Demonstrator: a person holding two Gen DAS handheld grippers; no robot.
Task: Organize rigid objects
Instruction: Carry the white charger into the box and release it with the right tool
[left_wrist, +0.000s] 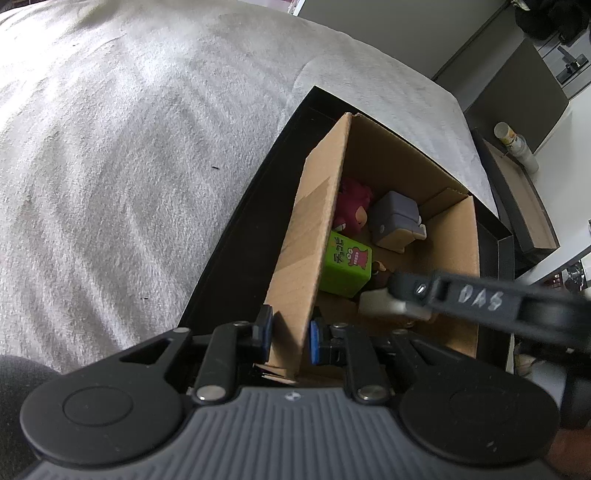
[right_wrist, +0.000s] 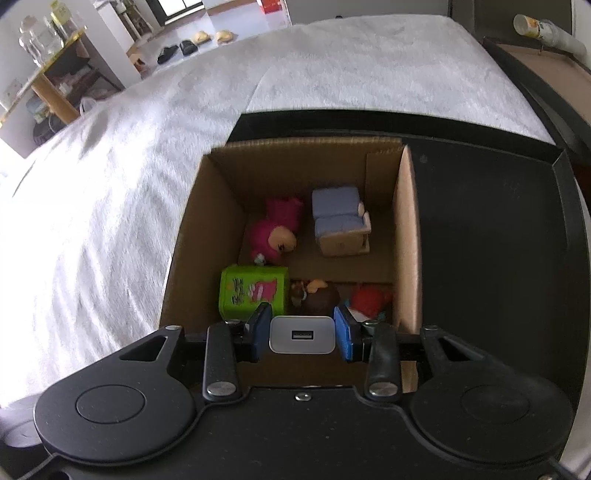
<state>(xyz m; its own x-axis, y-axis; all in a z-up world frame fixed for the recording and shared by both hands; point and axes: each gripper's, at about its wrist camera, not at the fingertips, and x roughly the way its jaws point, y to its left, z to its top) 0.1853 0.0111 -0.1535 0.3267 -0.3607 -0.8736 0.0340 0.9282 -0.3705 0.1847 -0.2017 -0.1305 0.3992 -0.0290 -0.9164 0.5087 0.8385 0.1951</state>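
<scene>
Each tool, the left tool (left_wrist: 289, 338) and the right tool (right_wrist: 302, 334), is built of matte black plastic with two round discs, silver screws and blue pads (right_wrist: 342, 334). A ribbed grey panel is seen on the left one; white letters are marked on the right one's finger (left_wrist: 480, 295).

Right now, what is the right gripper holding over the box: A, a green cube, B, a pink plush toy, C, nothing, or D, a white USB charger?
D: the right gripper has its blue pads pressed on both sides of the white charger, USB port facing the camera, above the cardboard box.
</scene>
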